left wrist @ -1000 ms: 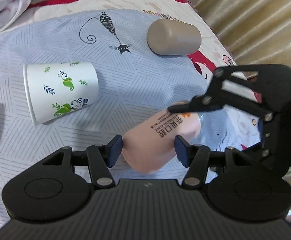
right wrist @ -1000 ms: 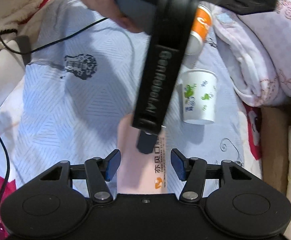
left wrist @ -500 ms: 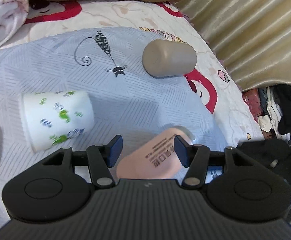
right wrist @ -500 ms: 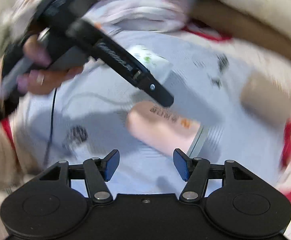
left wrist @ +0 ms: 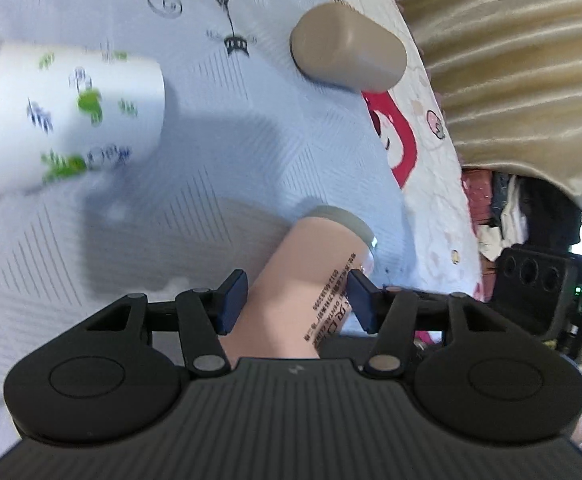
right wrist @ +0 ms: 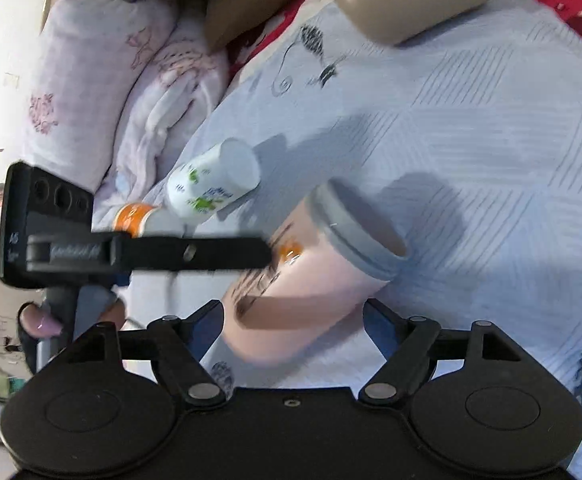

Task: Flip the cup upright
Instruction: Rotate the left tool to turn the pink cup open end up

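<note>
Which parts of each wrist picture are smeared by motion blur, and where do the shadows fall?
Left wrist view: the leaf-print paper cup is smeared, the beige cup crisper; a grey shadow spreads across the blue sheet. Right wrist view: the left gripper and the pink cup blur; shadows lie behind both cups.

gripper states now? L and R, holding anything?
Left gripper: jaws shut on the pink cup, gripping its body.
Right gripper: jaws open, holding nothing; cup lies just ahead of them.
</note>
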